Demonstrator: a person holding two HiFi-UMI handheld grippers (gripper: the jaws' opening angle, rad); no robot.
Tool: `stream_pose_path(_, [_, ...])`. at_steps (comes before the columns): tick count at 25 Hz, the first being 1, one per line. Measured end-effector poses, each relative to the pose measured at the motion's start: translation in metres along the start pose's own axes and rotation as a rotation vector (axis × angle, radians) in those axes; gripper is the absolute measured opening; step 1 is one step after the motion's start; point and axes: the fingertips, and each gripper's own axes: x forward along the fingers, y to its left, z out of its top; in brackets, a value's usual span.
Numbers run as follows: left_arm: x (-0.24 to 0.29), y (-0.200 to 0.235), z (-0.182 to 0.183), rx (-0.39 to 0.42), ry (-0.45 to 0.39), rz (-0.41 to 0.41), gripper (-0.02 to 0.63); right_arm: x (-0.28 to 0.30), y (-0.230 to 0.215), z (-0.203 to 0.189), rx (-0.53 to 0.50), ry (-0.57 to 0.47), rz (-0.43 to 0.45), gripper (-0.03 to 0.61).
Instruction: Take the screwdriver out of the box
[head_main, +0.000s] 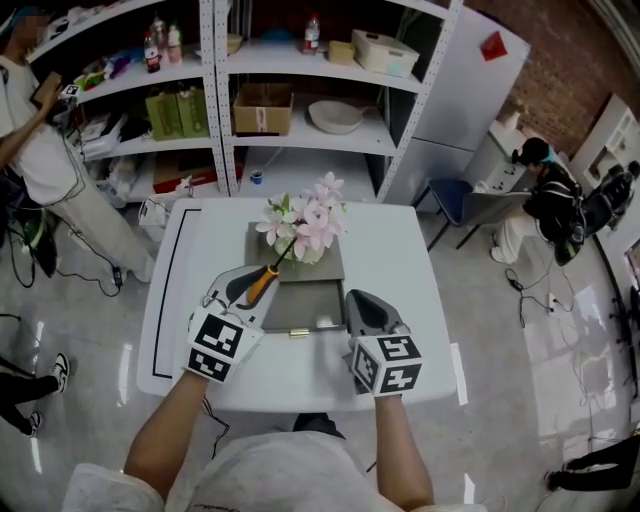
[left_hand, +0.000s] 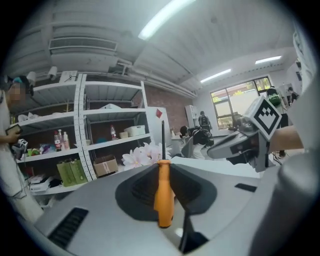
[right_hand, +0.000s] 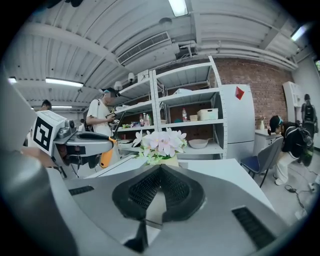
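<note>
The screwdriver (head_main: 263, 283) has an orange handle and a thin dark shaft. My left gripper (head_main: 255, 285) is shut on that handle and holds it in the air over the left front corner of the grey box (head_main: 262, 240). In the left gripper view the handle (left_hand: 163, 195) stands between the pads with the shaft pointing up and away. The box's drawer (head_main: 305, 308) is pulled out toward me. My right gripper (head_main: 364, 306) hovers at the drawer's right front corner, jaws shut with nothing between them (right_hand: 160, 170). From the right gripper view the orange handle (right_hand: 106, 158) shows at the left.
Pink flowers (head_main: 305, 228) stand on top of the box, on a white table (head_main: 400, 260) with a black line (head_main: 163, 300) along its left side. White shelves (head_main: 300, 90) stand behind it, a blue chair (head_main: 455, 200) at the right, and people on both sides.
</note>
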Motion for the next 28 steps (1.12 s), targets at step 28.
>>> stream_pose_path(28, [-0.071, 0.029, -0.022, -0.164, -0.039, 0.169, 0.072, -0.046, 0.038, 0.016, -0.046, -0.083, -0.029, 0.006])
